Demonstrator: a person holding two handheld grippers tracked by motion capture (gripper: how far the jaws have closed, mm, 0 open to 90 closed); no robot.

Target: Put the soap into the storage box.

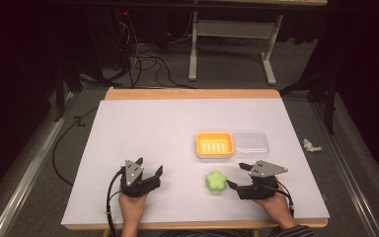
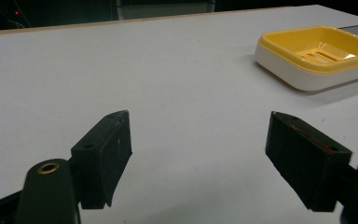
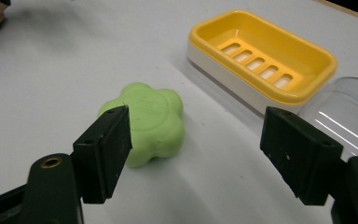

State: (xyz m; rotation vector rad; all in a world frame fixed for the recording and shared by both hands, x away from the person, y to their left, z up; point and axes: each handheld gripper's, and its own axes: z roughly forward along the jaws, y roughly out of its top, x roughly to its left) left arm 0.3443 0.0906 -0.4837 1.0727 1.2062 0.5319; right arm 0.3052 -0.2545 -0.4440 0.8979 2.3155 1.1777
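Note:
A green flower-shaped soap (image 1: 216, 181) (image 3: 151, 119) lies on the white table top, near the front and right of centre. Behind it stands a yellow soap dish (image 1: 214, 134) (image 3: 196, 36) (image 2: 307, 80) on a white base, with a clear plastic lid (image 1: 250, 144) (image 3: 349, 116) touching its right side. My right gripper (image 1: 235, 175) (image 3: 196, 130) is just right of the soap, open and pointing left at it, with nothing between its jaws. My left gripper (image 1: 150, 165) (image 2: 200, 135) rests open at the front left over bare table.
The table's wooden edge (image 1: 192, 94) runs along the far side. On the floor beyond it are cables (image 1: 148, 61) and a white desk frame (image 1: 232, 29). A crumpled white scrap (image 1: 311, 145) lies on the floor to the right.

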